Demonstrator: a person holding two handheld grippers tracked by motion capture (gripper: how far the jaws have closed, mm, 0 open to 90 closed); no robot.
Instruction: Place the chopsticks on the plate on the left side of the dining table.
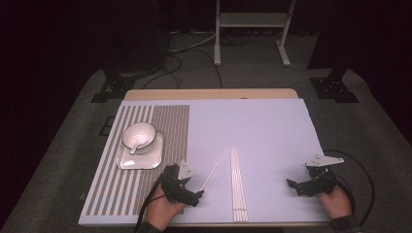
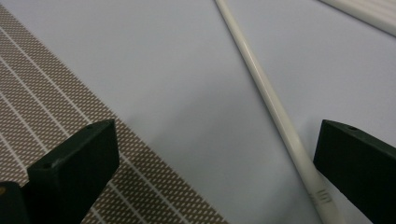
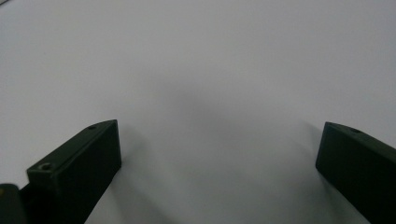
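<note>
Chopstick [image 2: 275, 112] lies between left gripper's [image 2: 217, 163] spread jaws — right gripper [image 3: 219, 163] also spread.

We've got one white chopstick [image 1: 214, 169] lying loose on the pale blue table cover, angled diagonally, its near end right by the left gripper [image 1: 193, 190]. Just to its right is a tidy bundle of white chopsticks [image 1: 237, 184], lying straight, running from mid-table toward the near edge.
</note>
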